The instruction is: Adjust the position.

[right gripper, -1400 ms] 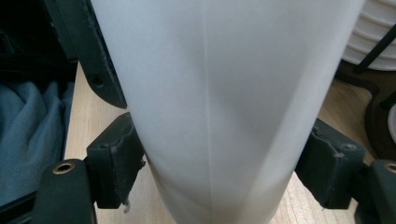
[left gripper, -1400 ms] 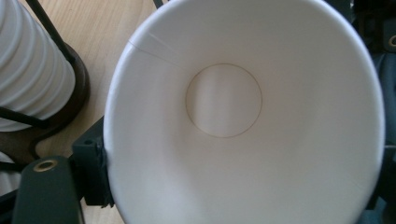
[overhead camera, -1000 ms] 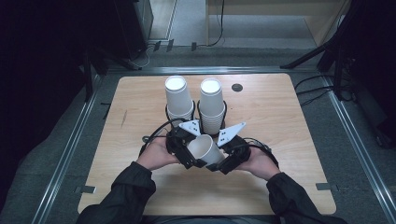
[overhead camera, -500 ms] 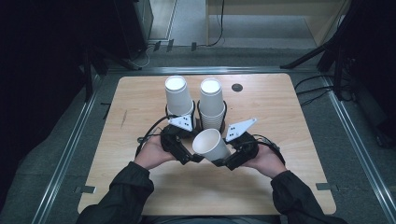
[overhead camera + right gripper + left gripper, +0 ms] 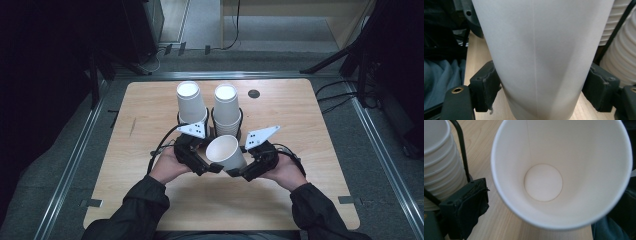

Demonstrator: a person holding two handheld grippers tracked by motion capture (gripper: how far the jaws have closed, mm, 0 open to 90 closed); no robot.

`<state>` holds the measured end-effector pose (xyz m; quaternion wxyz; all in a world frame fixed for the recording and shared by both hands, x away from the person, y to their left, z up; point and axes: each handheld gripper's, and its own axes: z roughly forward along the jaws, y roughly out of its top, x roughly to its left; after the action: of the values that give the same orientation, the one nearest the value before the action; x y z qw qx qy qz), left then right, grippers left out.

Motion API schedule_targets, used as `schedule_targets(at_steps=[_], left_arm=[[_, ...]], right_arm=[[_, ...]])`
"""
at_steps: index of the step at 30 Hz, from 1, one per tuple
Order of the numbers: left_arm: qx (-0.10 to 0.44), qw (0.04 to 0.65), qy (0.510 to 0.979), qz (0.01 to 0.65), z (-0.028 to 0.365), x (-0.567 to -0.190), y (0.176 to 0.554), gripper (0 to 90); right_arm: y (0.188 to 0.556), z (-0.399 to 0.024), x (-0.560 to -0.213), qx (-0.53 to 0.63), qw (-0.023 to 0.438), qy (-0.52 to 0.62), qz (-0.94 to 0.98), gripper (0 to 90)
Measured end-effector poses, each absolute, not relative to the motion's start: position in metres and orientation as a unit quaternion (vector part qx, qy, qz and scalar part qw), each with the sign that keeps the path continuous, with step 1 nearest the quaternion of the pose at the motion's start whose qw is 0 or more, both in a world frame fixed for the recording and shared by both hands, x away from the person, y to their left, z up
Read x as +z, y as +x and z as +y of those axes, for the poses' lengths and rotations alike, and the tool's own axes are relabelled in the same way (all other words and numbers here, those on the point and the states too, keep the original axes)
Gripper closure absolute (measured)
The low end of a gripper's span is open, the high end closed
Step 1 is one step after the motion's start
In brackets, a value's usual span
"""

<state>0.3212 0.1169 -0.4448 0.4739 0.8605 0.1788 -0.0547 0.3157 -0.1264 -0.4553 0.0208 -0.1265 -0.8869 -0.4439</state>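
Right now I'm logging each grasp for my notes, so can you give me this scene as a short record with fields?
held item: paper cup, tilted, empty inside
right gripper: pads on both sides of the cup's wall
left gripper: at the cup's lower left; state unclear
behind: two stacks of cups in black wire holders
surface: wooden table

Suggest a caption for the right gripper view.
Black jaws clamp the lower wall of a white paper cup, stacked white cups behind it.
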Motion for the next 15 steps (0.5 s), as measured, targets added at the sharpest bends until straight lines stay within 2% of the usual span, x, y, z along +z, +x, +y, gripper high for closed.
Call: schedule_targets(at_steps=[10, 12, 15], left_arm=[[-0.058, 0.494, 0.848, 0.184, 0.1075, -0.4446, 0.3178, 0.3], [-0.058, 0.501, 0.845, 0.177, 0.1083, -0.4438, 0.3166, 9.7], [-0.046, 0.508, 0.842, 0.178, 0.1091, -0.4399, 0.3145, 12.7]], right_arm=[[0.3145, -0.1180, -0.4593, -0.445, 0.040, -0.122, -0.886, 22.5], [0.3144, -0.1176, -0.4595, -0.444, 0.040, -0.122, -0.887, 22.5], [0.3150, -0.1194, -0.4581, -0.450, 0.041, -0.124, -0.883, 23.1]])
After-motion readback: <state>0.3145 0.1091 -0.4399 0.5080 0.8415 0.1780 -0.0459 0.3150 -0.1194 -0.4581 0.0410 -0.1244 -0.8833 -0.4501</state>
